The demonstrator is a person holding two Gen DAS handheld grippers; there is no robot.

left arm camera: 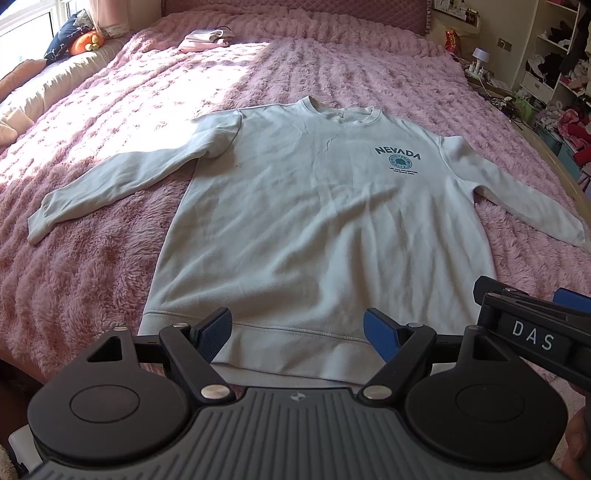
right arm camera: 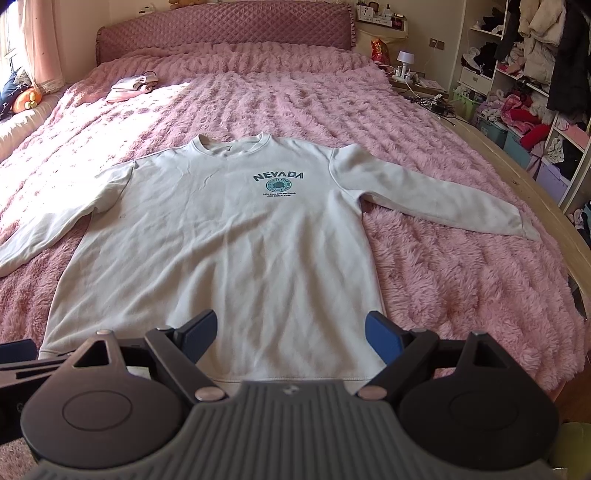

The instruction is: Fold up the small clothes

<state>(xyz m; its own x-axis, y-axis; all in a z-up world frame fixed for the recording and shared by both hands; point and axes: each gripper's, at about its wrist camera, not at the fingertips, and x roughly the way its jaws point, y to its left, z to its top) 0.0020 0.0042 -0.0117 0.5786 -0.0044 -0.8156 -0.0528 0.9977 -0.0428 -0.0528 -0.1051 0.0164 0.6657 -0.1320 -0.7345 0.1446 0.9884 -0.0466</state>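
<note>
- Two grippers hang over the near edge of a bed covered in a fuzzy pink blanket point(right arm camera: 443, 266).
- Left gripper point(left arm camera: 297, 334): jaws spread wide, holding nothing, above the hem of a pale sweatshirt point(left arm camera: 314, 221).
- Right gripper point(right arm camera: 290, 338): jaws likewise spread and empty, over the same hem, just right of the left one.
- Sweatshirt lies flat, front up, in the middle of the bed, collar far, hem near, both sleeves stretched out left and right; "NEVADA" is printed on the chest.
- Small folded pinkish garment point(right arm camera: 131, 86) sits far left, near the quilted headboard point(right arm camera: 225, 29).
- Cluttered shelves point(right arm camera: 535, 92) stand at the right.
</note>
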